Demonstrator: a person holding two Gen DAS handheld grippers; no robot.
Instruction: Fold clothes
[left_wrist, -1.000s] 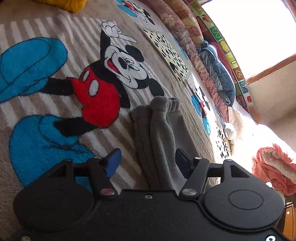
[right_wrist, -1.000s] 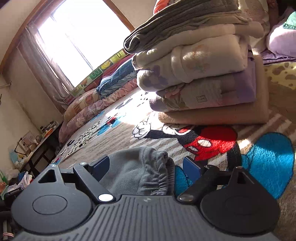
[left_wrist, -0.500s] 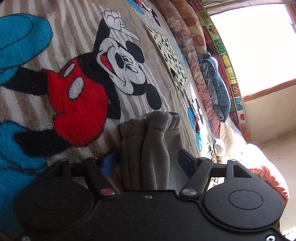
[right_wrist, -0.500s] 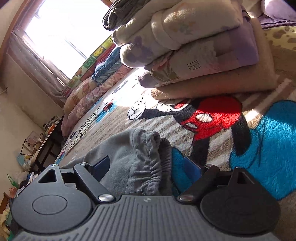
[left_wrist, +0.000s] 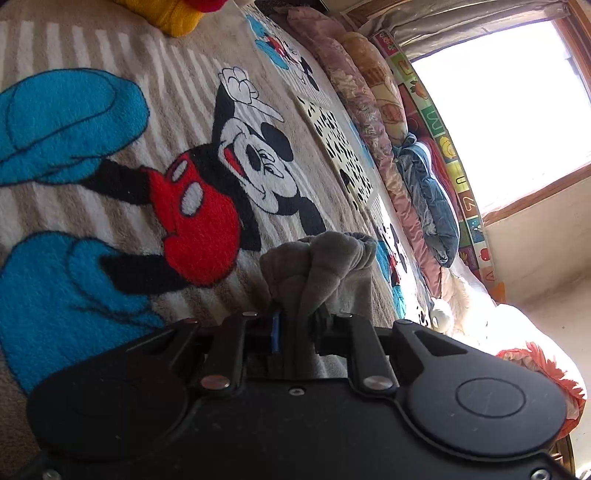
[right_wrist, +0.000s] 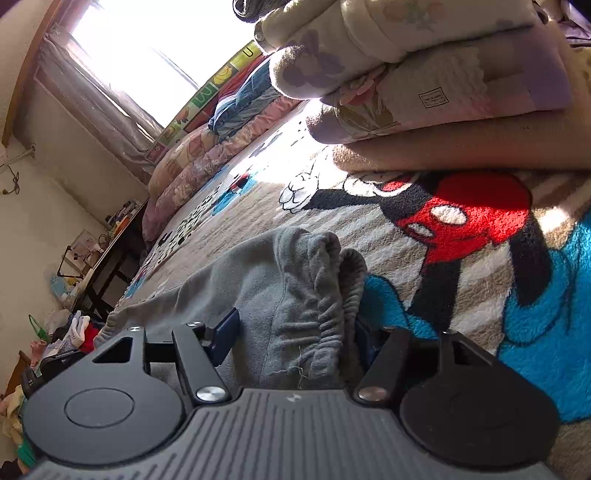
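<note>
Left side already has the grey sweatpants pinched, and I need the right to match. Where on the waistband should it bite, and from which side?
Take the bunched elastic edge of the grey sweatpants, straight ahead between the right gripper's open fingers. The layers there stack into one thick ridge, so come in low along the blanket from the waist end. The left gripper holds the same way.

A: Where does each camera sit?

B: Both ride low and close over the striped Mickey Mouse fleece blanket (left_wrist: 110, 206), looking along their fingers towards the window-side edge.

A: What do they share?

B: The bunched grey fleece garment (left_wrist: 325, 266) (right_wrist: 295, 280).
</note>
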